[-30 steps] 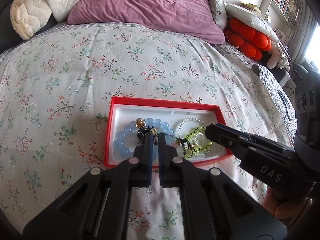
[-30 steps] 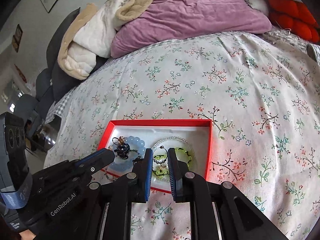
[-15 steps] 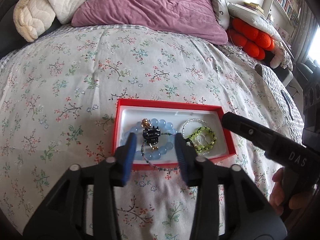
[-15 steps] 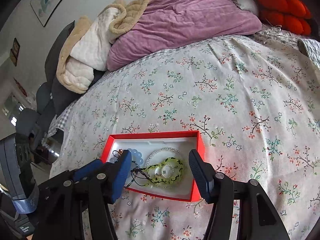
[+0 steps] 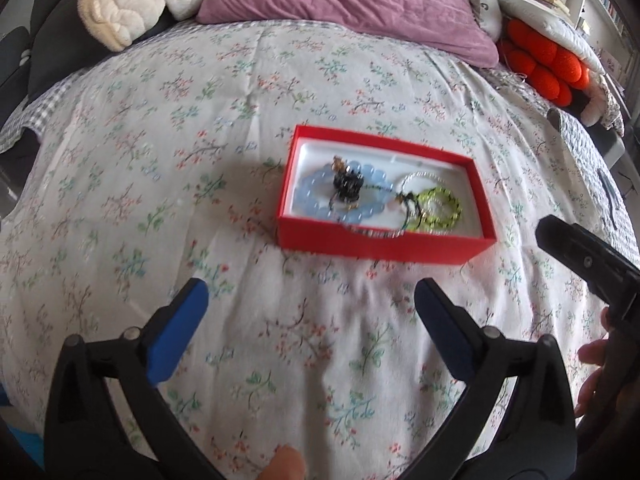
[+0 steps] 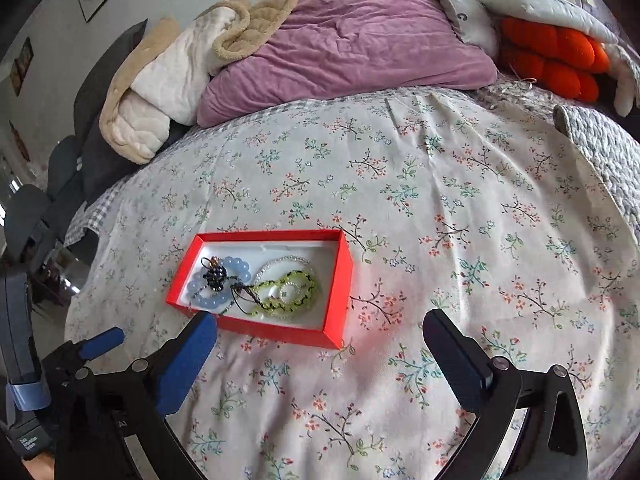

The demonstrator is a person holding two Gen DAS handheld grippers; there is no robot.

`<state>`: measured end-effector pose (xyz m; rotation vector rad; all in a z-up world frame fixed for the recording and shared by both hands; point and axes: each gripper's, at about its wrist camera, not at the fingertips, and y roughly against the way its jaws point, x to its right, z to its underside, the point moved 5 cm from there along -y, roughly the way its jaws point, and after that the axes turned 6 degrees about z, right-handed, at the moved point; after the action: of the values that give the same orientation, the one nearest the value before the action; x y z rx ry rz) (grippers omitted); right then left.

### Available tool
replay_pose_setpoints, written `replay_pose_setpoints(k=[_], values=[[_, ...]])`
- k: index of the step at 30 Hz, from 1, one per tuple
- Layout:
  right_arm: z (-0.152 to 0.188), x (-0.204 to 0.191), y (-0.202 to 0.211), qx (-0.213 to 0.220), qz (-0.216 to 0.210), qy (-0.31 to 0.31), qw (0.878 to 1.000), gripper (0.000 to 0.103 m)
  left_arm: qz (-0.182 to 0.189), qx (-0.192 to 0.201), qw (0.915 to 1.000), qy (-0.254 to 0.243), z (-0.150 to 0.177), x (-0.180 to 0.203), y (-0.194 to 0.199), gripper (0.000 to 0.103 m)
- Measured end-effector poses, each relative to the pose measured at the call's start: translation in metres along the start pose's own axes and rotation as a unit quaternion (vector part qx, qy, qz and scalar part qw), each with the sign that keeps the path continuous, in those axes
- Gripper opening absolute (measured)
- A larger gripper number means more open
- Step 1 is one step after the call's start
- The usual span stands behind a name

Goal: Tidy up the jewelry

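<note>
A red box (image 5: 384, 246) (image 6: 336, 304) with a white lining lies on the floral bedspread. In it lie a pale blue bead bracelet (image 5: 316, 186) (image 6: 240, 266), a black bead piece (image 5: 348, 186) (image 6: 216, 276), a green and black woven bracelet (image 5: 438, 208) (image 6: 288, 292) and a thin silver chain (image 5: 420, 178). My left gripper (image 5: 308, 304) is wide open and empty, short of the box's near wall. My right gripper (image 6: 320, 332) is wide open and empty, at the box's near right corner; one of its fingers (image 5: 580, 256) shows in the left wrist view.
A purple pillow (image 6: 352, 48), a cream blanket (image 6: 160, 92) and orange cushions (image 6: 556, 60) lie at the head of the bed. A grey quilt (image 6: 600, 148) lies at the right edge. The floral bedspread (image 6: 460, 240) spreads around the box.
Both grippers have opened from nearly shut to wide open and pulled back out of the box towards me. The jewelry stays in the box.
</note>
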<state>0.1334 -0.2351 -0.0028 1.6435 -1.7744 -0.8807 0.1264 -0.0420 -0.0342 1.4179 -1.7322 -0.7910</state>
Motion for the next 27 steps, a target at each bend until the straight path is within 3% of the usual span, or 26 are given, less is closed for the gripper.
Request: replay_pose_setpoints(k=[7, 16, 27], values=[[0.032, 0.015, 0.005, -0.070, 0.046, -0.003, 0.996, 0.103, -0.028, -0.046, 0.9985, 0.008, 0.035, -0.004, 0.007, 0.102], [0.059, 0.009, 0.005, -0.098, 0.070, 0.036, 0.992, 0.103, -0.038, -0.046, 0.9982, -0.009, 0.048, 0.004, 0.014, 0.102], [0.062, -0.004, -0.003, -0.108, 0.073, 0.053, 0.990, 0.103, -0.044, -0.048, 0.9977, -0.016, 0.047, 0.005, 0.012, 0.102]])
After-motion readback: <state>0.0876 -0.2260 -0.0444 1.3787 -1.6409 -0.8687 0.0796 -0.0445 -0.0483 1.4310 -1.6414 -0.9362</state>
